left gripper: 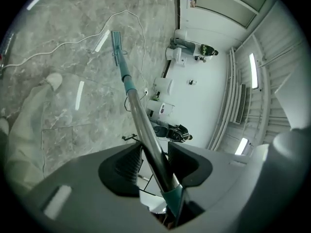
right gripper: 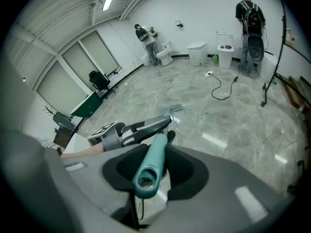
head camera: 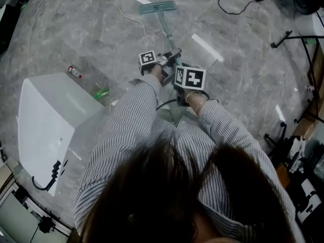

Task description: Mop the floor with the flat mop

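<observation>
Down at floor level, a white box (head camera: 48, 118) stands well to the left of the left gripper (left gripper: 154, 155), with a small bottle (head camera: 74, 72) on the floor (head camera: 91, 29) between them. The left arm (head camera: 134, 113), in a striped sleeve, reaches forward and down. Its gripper is clamped on the mop's (head camera: 163, 22) metal handle (left gripper: 145, 130), one jaw pressed to each side of the tube. From there the handle slopes away to the mop head (head camera: 157, 7), which lies flat on the floor well ahead of both grippers. Just behind the left gripper and to its right, the right gripper (right gripper: 153, 161) holds the teal grip (right gripper: 151, 165) at the handle's top end, its jaws closed around it. The right arm (head camera: 228, 130) bends inward, so the two hands sit close together. Farther right, well apart from the right gripper, a black cable (head camera: 238, 6) trails over the floor.
</observation>
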`<state>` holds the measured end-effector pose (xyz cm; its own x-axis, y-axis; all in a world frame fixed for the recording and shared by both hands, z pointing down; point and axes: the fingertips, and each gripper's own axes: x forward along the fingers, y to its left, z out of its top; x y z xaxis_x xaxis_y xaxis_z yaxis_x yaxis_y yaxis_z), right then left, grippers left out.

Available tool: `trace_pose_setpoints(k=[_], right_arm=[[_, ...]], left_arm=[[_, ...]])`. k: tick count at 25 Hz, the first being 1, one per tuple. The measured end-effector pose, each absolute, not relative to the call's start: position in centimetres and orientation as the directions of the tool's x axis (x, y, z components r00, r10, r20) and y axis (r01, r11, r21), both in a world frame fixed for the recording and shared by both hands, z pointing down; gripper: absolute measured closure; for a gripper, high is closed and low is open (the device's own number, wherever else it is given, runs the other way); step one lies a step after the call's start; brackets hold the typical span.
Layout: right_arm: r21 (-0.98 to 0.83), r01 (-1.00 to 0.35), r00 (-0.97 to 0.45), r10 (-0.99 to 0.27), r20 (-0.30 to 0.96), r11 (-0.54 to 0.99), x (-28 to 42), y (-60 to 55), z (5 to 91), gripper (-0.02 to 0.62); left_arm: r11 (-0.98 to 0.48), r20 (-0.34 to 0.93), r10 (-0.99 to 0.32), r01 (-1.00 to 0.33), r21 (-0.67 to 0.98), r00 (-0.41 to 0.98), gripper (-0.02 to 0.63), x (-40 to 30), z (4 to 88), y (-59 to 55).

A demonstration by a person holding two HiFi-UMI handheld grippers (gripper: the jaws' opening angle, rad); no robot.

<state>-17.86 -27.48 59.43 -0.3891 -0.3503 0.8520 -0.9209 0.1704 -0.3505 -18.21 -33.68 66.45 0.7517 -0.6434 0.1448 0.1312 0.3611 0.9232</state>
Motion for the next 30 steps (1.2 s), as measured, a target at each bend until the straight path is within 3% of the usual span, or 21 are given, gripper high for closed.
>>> trace_pose_setpoints(k=[15, 30], right_arm=[[-0.369, -0.902, -0.426, -0.334, 0.841, 0.223, -27.1, -56.3, 59.8, 0.474], [-0.36, -0.902, -0.424, -0.336, 0.841, 0.239, -27.0, -57.4, 60.5, 0.477]], left_arm=[[0.334, 0.135, -0.735, 0.182, 0.925, 0.665, 0.43, -28.1, 66.5, -62.4], [0.326, 0.112, -0.766, 0.232, 0.916, 0.633, 0.433, -28.0, 66.4, -63.5]])
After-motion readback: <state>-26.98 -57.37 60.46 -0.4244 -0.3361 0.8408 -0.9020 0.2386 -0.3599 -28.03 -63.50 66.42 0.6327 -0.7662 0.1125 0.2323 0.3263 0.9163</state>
